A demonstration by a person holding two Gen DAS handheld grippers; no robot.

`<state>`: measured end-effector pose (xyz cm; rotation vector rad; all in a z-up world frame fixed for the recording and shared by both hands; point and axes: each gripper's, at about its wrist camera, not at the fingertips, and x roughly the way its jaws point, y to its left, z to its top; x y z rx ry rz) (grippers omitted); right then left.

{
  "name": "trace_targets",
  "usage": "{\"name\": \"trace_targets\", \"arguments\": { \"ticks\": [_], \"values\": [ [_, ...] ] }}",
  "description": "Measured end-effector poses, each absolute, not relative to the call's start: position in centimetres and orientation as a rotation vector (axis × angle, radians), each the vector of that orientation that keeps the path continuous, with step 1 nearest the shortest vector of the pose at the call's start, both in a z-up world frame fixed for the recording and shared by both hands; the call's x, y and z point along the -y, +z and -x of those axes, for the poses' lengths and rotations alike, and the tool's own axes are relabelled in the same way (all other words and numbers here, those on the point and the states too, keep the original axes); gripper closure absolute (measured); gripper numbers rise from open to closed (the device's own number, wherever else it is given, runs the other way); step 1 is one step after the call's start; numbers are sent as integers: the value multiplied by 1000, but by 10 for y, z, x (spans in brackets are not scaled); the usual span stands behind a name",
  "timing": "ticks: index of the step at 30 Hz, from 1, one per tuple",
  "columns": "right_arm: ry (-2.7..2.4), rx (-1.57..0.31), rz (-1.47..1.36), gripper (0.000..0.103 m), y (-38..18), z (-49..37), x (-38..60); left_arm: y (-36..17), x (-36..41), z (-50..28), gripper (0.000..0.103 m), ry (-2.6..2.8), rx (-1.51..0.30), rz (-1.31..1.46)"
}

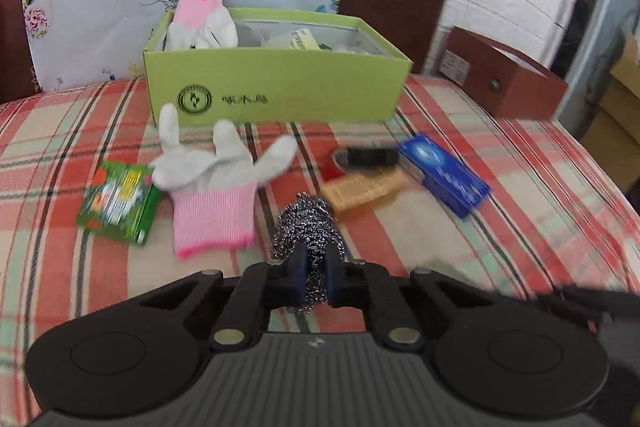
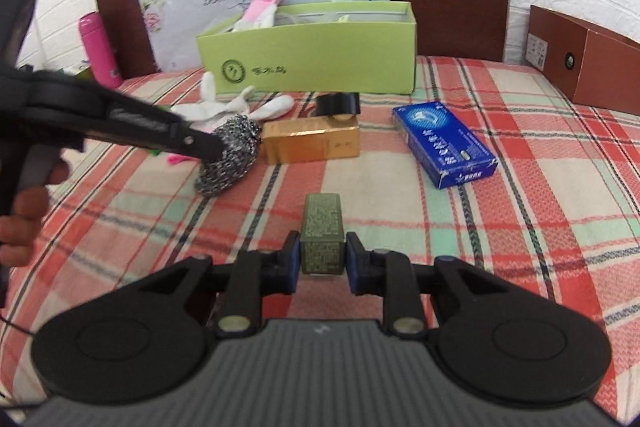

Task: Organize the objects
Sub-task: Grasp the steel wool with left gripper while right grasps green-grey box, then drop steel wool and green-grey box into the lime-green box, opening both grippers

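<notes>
Left hand-held gripper [image 1: 316, 275] clamps steel scourer [image 1: 306, 227]; right [image 2: 322, 259] clamps olive box [image 2: 322, 239]; glove [image 1: 212, 183] nearby.

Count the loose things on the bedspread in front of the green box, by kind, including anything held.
Small boxes: 4 (green, gold, blue, olive)
Gloves: 1
Steel scourers: 1
Black tape rolls: 1
Total: 7

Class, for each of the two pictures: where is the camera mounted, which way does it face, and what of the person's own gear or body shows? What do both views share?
Left wrist: on the left gripper, facing the green box; its fingers clamp a steel scourer.
Right wrist: on the right gripper, facing likewise, clamping a small olive box; a hand shows.
Shared: green box, scourer, white glove, blue box.
</notes>
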<state>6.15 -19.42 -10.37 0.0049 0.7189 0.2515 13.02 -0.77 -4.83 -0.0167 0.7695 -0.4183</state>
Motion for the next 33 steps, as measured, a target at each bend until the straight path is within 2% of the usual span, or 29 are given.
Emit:
{"name": "trace_targets", "arguments": {
  "ticks": [4,5,7,9,11,15,16,17,18,27,30,33],
  "values": [
    [286,-751,26,79,-105,-49,193,-47,-9,-93,94,-435,-792,24],
    [292,-752,32,74,-105,-47,192,-47,-9,-88,93,-411,-786,8],
    [291,-739,49,61,-106,-44,189,-48,-6,-86,79,-389,-773,-33],
    [285,-733,68,58,-107,-44,186,-51,-1,-92,47,-380,-787,-49],
    [284,-733,72,58,-108,-45,185,-54,4,-96,40,-375,-787,-61],
    [273,-737,55,58,-108,-48,187,-58,10,-103,42,-404,-801,-35],
    [273,-736,52,58,-108,-49,188,-59,12,-103,46,-414,-807,-34],
    [276,-738,54,58,-109,-49,187,-60,15,-103,59,-427,-813,-32],
    [277,-740,56,58,-108,-49,187,-61,16,-103,60,-439,-819,-27],
    [280,-745,74,65,-110,-53,183,-65,20,-104,57,-450,-832,-26],
    [288,-755,86,80,-111,-55,180,-67,22,-104,61,-470,-838,-38],
    [290,-760,100,81,-111,-56,180,-66,22,-102,66,-471,-828,-41]
  ]
}}
